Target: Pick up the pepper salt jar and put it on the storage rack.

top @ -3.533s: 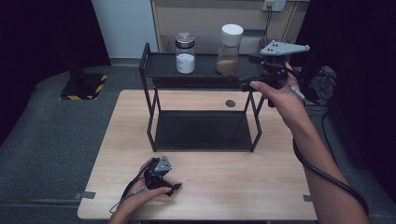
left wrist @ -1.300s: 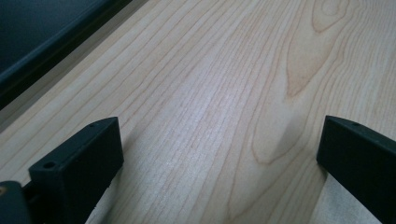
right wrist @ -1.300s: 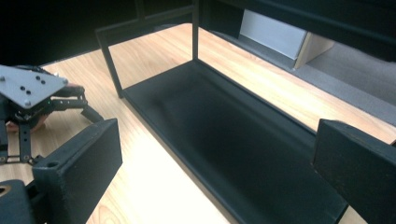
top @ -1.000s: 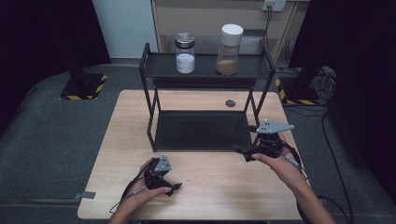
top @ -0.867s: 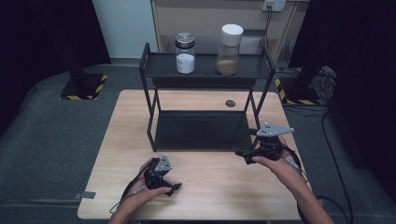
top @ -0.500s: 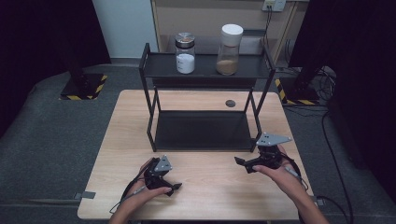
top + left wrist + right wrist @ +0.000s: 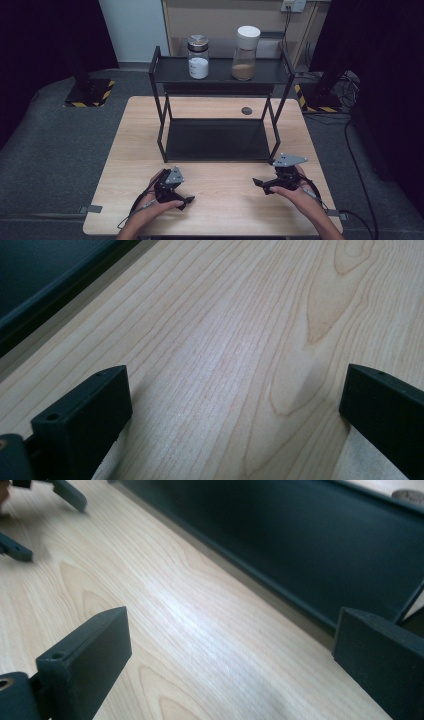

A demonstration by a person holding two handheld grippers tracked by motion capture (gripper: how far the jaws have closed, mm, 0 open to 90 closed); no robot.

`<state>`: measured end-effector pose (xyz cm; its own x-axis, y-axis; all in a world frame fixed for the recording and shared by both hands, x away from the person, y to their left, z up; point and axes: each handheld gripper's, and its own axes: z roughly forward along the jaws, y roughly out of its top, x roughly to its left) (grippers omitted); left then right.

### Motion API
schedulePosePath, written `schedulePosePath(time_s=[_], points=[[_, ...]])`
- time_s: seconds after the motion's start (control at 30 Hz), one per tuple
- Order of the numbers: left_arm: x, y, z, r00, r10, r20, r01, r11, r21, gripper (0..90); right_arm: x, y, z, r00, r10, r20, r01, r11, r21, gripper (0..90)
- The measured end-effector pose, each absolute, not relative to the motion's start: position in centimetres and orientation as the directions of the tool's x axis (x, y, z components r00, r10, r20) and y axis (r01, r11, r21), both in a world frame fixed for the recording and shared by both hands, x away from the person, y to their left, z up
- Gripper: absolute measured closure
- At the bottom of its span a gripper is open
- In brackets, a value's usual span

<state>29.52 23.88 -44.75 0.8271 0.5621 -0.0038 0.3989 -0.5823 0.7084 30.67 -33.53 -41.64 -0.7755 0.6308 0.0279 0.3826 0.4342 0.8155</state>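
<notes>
A black two-tier rack (image 7: pixel 159 100) stands on the wooden table (image 7: pixel 220 215). On its top shelf are a metal-lidded jar of white powder (image 7: pixel 198 50) and a taller white-lidded jar of brown grains (image 7: pixel 245 46). My left gripper (image 7: pixel 185 201) rests at the table's front left, held by a hand, open with nothing between its fingers (image 7: pixel 85 415). At the front right my right gripper (image 7: pixel 261 185) is also open and empty, pointing left along the rack's lower shelf (image 7: pixel 300 545). The right gripper view catches the left gripper (image 7: pixel 40 520) in its far top-left corner.
A small dark round disc (image 7: pixel 246 110) lies on the table behind the rack. The lower shelf (image 7: pixel 215 140) holds nothing. Cables trail from both grippers off the front edge. Bare wood lies between the two grippers.
My right gripper has come down from the top shelf beside the brown jar to the table's front right. The left gripper has not moved.
</notes>
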Motion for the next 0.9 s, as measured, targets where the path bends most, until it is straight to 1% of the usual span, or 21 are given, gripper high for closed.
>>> schedulePosePath(time_s=[0.23, 0.5, 0.9], points=[[29.5, 23.9, -44.7, 0.827, 0.562, -0.004, 0.399, -0.582, 0.708, 0.0, 30.7, -33.3, -42.7, -0.770, 0.638, 0.015, 0.400, 0.465, 0.790, 3.4], [29.5, 23.9, -44.7, 0.827, 0.562, -0.004, 0.399, -0.582, 0.708, 0.0, 30.7, -32.5, -43.8, -0.784, 0.620, -0.009, 0.401, 0.517, 0.756, 3.9], [29.5, 23.9, -44.7, 0.827, 0.562, -0.004, 0.399, -0.582, 0.708, 0.0, 31.1, -32.2, -44.8, -0.789, 0.614, -0.002, 0.423, 0.545, 0.724, 3.9]])
